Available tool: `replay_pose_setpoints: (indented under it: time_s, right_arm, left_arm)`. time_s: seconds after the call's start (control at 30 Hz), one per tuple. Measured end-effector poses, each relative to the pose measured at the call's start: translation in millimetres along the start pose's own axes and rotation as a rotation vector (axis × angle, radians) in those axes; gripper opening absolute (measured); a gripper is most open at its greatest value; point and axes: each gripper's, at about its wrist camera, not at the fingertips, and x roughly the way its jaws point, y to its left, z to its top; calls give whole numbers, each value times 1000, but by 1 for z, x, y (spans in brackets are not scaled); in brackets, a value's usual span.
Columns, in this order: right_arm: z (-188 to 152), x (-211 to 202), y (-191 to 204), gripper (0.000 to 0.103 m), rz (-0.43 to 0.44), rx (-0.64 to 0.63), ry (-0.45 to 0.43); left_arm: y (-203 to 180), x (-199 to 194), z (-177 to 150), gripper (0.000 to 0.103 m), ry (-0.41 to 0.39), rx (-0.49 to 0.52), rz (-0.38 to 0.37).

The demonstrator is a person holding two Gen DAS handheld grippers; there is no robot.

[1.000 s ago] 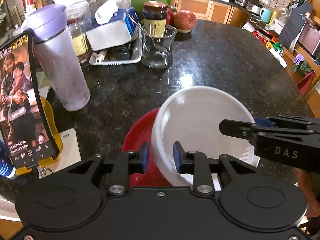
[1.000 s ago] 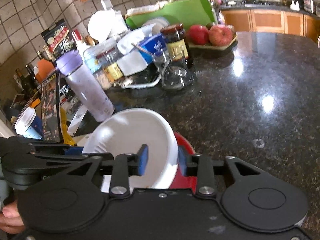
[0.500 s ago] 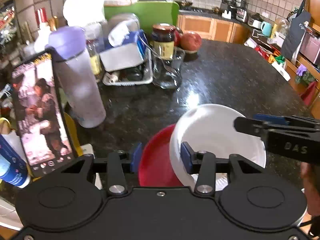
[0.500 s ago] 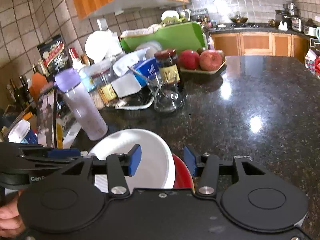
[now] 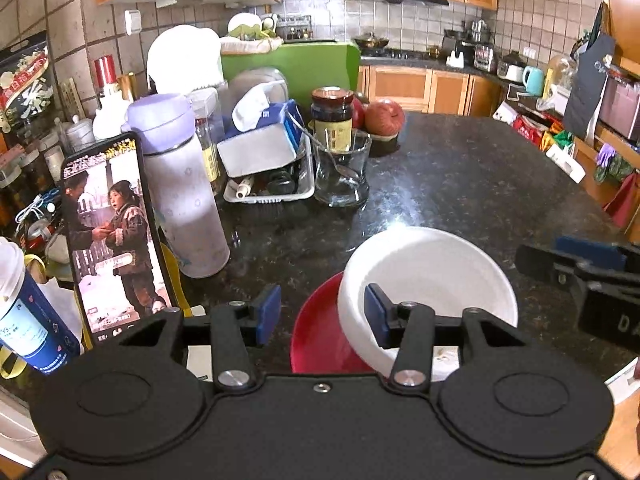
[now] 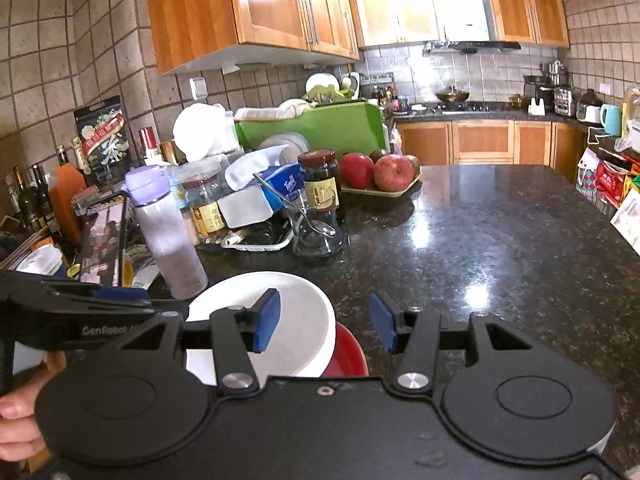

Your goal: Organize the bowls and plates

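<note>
A black speckled granite counter (image 5: 460, 184) fills both views, its far-left edge crowded and the rest bare. Against that far edge stands a green cutting board (image 5: 304, 68) upright behind the clutter.

Near the counter's front edge sits the white bowl (image 5: 432, 276), tilted, resting inside the red bowl (image 5: 320, 336) so that its rim overhangs the red one on the side toward the right gripper. In the right wrist view the same white bowl (image 6: 296, 320) covers most of the red bowl (image 6: 348, 354), of which only a crescent shows.

The left gripper (image 5: 322, 314) is released: its jaws have just been opening, and the blue pads stand apart, one beside the white bowl's rim, the other over bare counter, with part of the red bowl between them, neither pad pressing on anything. The right gripper (image 6: 324, 322) is likewise released, jaws just opened, the white bowl's rim between the pads without contact. A hand (image 6: 18, 412) grips the left tool's handle at the picture's left edge.

Along the left edge stand a lavender-lidded bottle (image 5: 180, 184) and a phone (image 5: 112, 232) propped upright showing a video. Behind, a tissue box (image 5: 264, 136) lies in a white tray, with a glass (image 5: 340, 168) holding a spoon, a dark jar (image 5: 332, 114) and apples (image 6: 376, 170) on a dish.
</note>
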Motion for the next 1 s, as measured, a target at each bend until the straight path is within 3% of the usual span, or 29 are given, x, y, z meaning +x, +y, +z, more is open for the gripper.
replay_pose_setpoints:
  time_s: [0.33,0.8,1.0]
  right_arm:
    - [-22,-36,8,53,-19,-69,-66]
    - [-64,-99,12,53,-91,6,-53]
    - [-80,-122,16,53,-112,26,-73]
  left_arm:
    - [-25,-26,-20,55,-87,21,102]
    - [-48,-50,-53,55,-25,34,118]
    - [-56,-65,-66,55,-35,41,117]
